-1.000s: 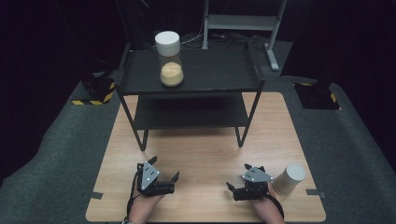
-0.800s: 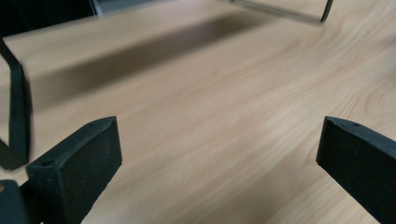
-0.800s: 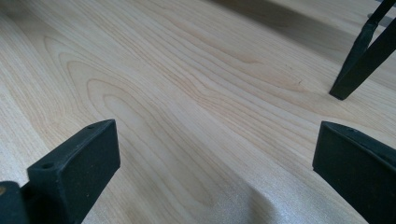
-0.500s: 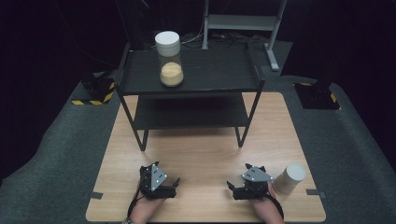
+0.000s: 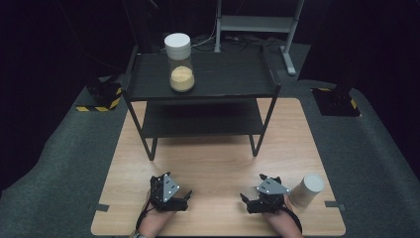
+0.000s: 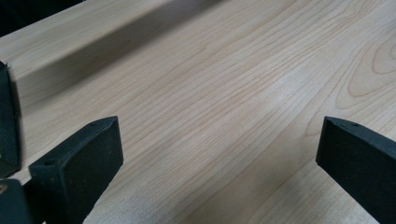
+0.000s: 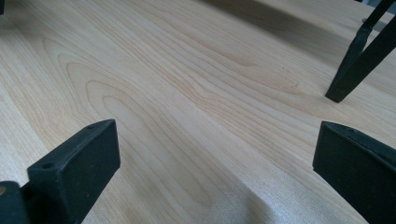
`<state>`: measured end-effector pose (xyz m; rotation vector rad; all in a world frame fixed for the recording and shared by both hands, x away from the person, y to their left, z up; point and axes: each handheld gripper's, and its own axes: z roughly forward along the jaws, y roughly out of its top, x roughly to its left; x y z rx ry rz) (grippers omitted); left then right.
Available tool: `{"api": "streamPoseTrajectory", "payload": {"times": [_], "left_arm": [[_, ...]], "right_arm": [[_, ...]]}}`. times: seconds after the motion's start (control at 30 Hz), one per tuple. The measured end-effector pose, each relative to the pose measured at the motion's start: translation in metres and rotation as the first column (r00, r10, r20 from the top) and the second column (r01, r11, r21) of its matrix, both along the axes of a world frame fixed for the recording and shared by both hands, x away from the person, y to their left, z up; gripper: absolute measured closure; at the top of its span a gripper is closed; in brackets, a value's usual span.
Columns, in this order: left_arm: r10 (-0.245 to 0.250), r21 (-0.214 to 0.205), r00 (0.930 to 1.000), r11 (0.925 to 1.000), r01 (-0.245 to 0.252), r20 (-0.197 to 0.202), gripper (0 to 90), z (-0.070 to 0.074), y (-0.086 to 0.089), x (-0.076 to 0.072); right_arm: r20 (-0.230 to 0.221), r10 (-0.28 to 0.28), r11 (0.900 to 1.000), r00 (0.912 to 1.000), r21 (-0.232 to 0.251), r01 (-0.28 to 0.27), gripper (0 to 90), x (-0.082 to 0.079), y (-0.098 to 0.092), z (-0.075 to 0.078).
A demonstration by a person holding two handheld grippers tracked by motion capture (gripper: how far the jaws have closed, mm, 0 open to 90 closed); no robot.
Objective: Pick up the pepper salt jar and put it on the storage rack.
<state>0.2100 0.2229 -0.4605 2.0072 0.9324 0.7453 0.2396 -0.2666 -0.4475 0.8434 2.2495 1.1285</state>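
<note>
The left gripper [image 5: 187,197] has swung since a second ago, its jaws then aimed up the table and now turned toward the right gripper [image 5: 246,199], which sits where it was; both rest low on the wooden table [image 5: 213,153] with jaws spread wide on nothing. Nearest the right gripper, just beside it, stands a plain white cylinder [image 5: 307,189], upright near the table's front right corner. No writing readable on it from here.

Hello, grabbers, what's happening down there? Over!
Left gripper and right gripper open, empty, low over the table. White cup beside right gripper, untouched. Nothing in the way.
</note>
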Motion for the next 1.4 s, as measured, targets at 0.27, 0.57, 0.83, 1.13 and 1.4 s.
{"api": "streamPoseTrajectory", "payload": {"times": [0.27,0.57,0.83,1.13,1.4], "left_arm": [[-0.01,0.033,0.9999,0.9994,0.01,0.007,0.8,0.0,-0.005,-0.001],[-0.006,0.014,1.0,0.9999,0.006,0.007,0.8,0.0,-0.002,-0.001],[0.0,0.015,1.0,0.9999,0.0,0.009,0.8,0.0,-0.002,-0.002],[0.002,0.008,1.0,1.0,-0.002,0.005,0.8,0.0,-0.002,-0.001],[-0.004,0.016,1.0,0.9999,0.004,0.009,0.8,0.0,-0.002,-0.002]], "right_arm": [[0.01,0.008,0.9999,0.9999,0.013,-0.008,0.0,-0.001,-0.003,-0.002],[0.017,0.007,0.9994,0.9998,0.034,-0.008,0.0,-0.002,-0.006,-0.003],[0.059,-0.006,0.9947,0.9982,0.103,0.0,0.0,-0.01,-0.014,-0.003],[0.125,-0.01,0.9813,0.9921,0.192,-0.014,0.0,-0.022,-0.029,0.006],[0.162,-0.029,0.9746,0.9863,0.224,-0.008,0.0,-0.035,-0.034,0.022]]}}
